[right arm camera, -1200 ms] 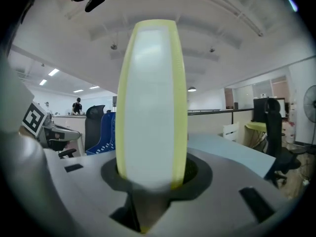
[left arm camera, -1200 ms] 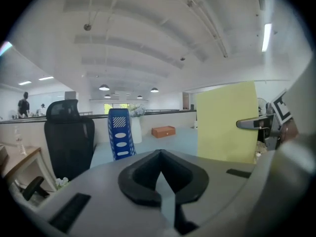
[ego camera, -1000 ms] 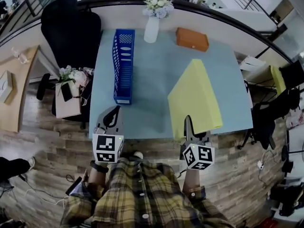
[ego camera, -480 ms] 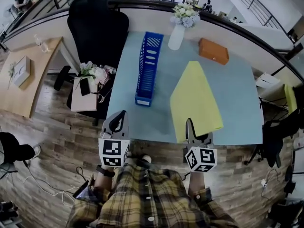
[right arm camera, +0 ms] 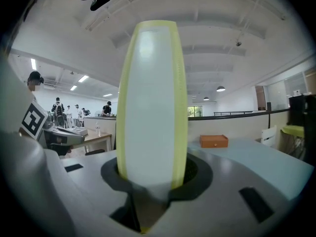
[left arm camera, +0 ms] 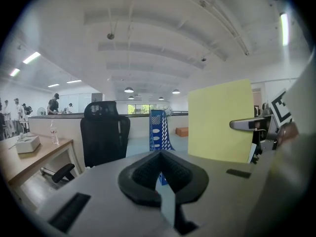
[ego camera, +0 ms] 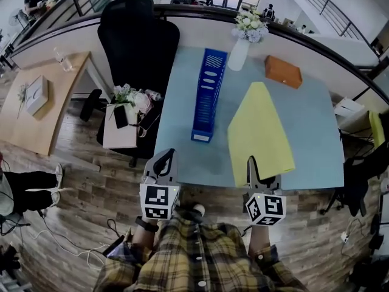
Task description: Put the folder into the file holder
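Folder (ego camera: 261, 132) upright, tight between the right tongs (ego camera: 252, 165)

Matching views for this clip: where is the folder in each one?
Head view: folder right of centre, held by the right gripper.
Left gripper view: folder right of centre.
Right gripper view: folder dead centre, edge-on between the jaws.
Shared landmark: orange box.

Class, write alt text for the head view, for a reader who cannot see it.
Seen from above, a person's right gripper holds a yellow folder by its near edge over a pale blue table, right of a blue file holder. The left gripper is empty; a vase and an orange box stand beyond.
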Motion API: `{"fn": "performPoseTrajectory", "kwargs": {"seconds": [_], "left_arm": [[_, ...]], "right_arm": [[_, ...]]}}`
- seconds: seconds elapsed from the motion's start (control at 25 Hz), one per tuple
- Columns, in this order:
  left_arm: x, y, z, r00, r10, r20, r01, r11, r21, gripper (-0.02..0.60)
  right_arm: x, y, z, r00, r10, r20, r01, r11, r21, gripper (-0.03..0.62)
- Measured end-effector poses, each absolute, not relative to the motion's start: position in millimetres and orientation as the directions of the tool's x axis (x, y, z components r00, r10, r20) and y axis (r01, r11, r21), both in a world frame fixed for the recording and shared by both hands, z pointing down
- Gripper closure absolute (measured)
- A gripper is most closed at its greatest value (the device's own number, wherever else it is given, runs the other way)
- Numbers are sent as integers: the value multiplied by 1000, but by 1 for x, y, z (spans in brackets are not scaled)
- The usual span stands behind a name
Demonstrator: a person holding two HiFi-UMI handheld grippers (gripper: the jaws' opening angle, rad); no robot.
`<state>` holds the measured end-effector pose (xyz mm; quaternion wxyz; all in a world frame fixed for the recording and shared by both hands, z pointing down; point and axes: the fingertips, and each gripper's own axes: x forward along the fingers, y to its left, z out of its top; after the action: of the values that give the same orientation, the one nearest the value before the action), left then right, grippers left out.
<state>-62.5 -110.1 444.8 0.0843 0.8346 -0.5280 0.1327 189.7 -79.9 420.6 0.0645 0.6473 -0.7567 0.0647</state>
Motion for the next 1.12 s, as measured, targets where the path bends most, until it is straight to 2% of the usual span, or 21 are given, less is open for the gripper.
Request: {"fn": "performPoseTrajectory", "kwargs": {"seconds": [0.72, 1.12], "left_arm": [[-83, -115, 443, 478, -827, 297, -869, -494, 23, 589], [-93, -118, 447, 487, -819, 304, -864, -502, 35, 589]], "right_arm": [[137, -94, 354, -155, -988, 28, -988, 155, -9, 441], [106, -122, 352, -173, -984, 41, -984, 171, -38, 441]]}}
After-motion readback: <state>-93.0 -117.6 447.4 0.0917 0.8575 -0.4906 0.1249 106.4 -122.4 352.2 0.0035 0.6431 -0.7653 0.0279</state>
